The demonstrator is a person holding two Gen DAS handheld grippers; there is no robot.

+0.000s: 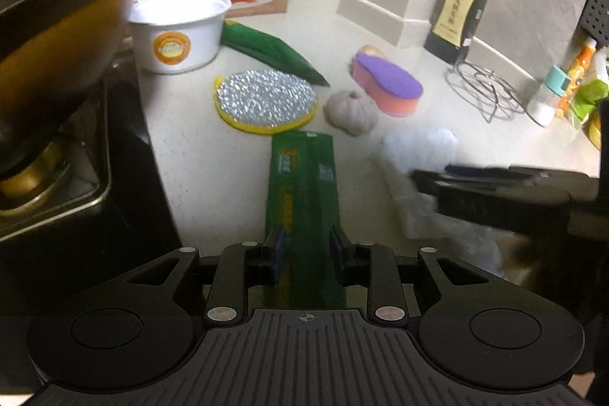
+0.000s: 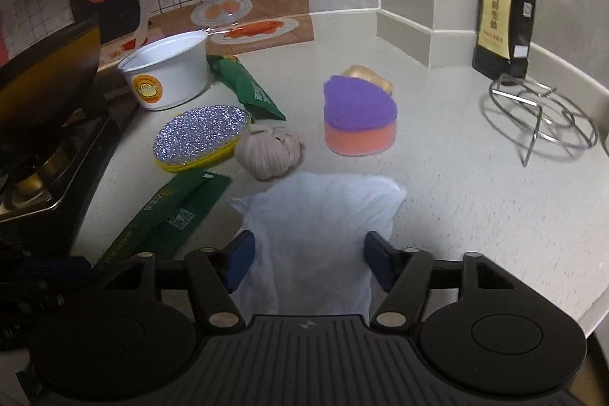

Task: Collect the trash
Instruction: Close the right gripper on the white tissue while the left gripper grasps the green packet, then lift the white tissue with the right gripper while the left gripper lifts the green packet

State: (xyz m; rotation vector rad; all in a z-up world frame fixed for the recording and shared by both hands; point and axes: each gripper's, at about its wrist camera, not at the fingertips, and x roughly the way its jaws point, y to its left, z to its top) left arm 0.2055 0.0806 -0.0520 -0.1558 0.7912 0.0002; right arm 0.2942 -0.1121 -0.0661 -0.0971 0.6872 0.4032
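Note:
My left gripper (image 1: 306,248) is shut on a long green wrapper (image 1: 302,193), which sticks out forward over the counter; it also shows in the right wrist view (image 2: 163,215). My right gripper (image 2: 308,255) has its jaws wide around a white crumpled plastic bag (image 2: 319,215), pads (image 2: 239,257) at its sides; I cannot tell if they touch it. The bag also shows in the left wrist view (image 1: 418,155). A second green wrapper (image 1: 266,50) lies beside a white paper cup (image 1: 179,29).
A silver-and-yellow scrubber (image 1: 264,99), a garlic bulb (image 1: 352,111) and a purple-pink sponge (image 1: 388,82) lie on the counter. A wok (image 1: 57,37) on the stove stands left. A sauce bottle (image 1: 458,6), wire trivet (image 1: 483,88) and small jar (image 1: 548,96) stand right.

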